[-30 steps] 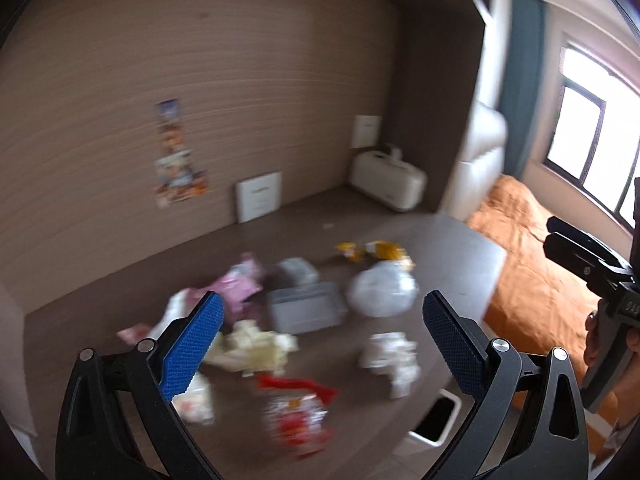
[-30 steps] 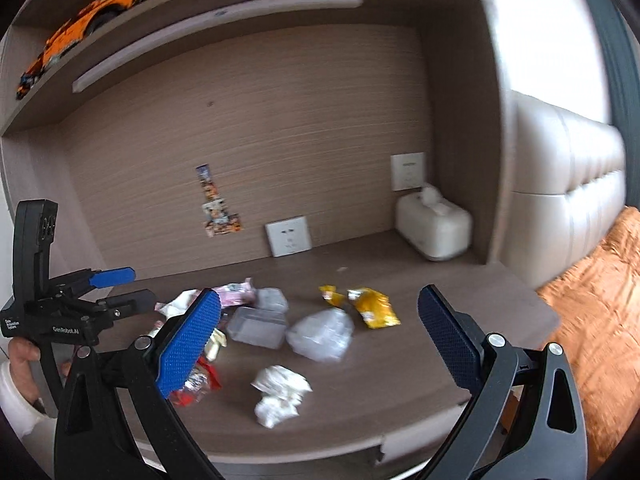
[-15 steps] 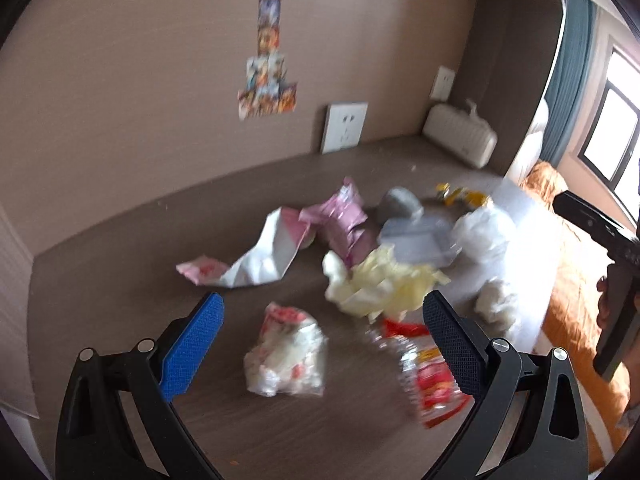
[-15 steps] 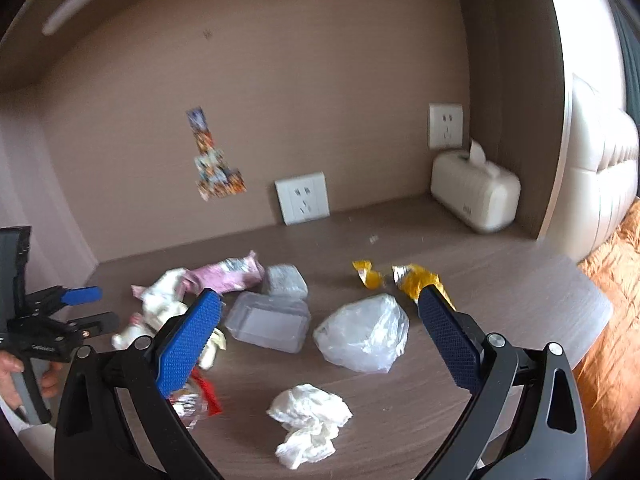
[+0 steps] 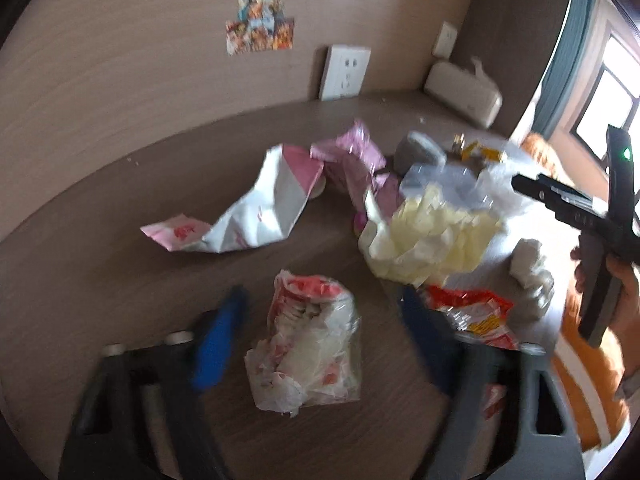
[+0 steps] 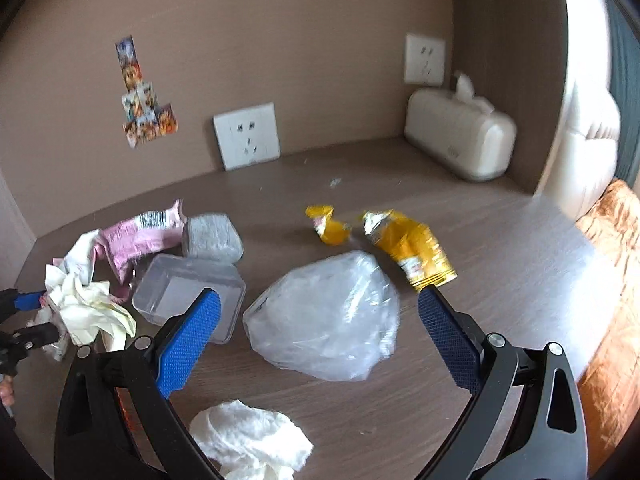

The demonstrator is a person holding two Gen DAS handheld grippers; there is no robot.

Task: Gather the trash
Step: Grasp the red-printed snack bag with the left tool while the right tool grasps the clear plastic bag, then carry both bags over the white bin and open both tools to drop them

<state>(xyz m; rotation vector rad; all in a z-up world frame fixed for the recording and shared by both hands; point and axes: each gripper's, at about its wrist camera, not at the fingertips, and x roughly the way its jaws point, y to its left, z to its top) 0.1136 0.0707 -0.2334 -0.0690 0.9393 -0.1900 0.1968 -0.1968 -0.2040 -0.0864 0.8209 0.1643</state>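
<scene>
Left claw: jaws just closing, red-and-white wrapper framed between, not yet pinched.
Right claw: held wide open around clear bag on desk.

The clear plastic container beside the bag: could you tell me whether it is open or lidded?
Open: the clear plastic container shows no lid, and its inside looks empty.

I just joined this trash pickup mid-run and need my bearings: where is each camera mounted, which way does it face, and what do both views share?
Left wrist: on the left gripper, angled down at the desk; red-and-white wrapper lies between its closing jaws, untouched; the right gripper and its hand show at the right edge.
Right wrist: on the right gripper, angled down; clear plastic bag sits between open jaws; the left gripper shows at the left edge.
Shared: wall socket, tissue box, pale yellow paper wad.
</scene>
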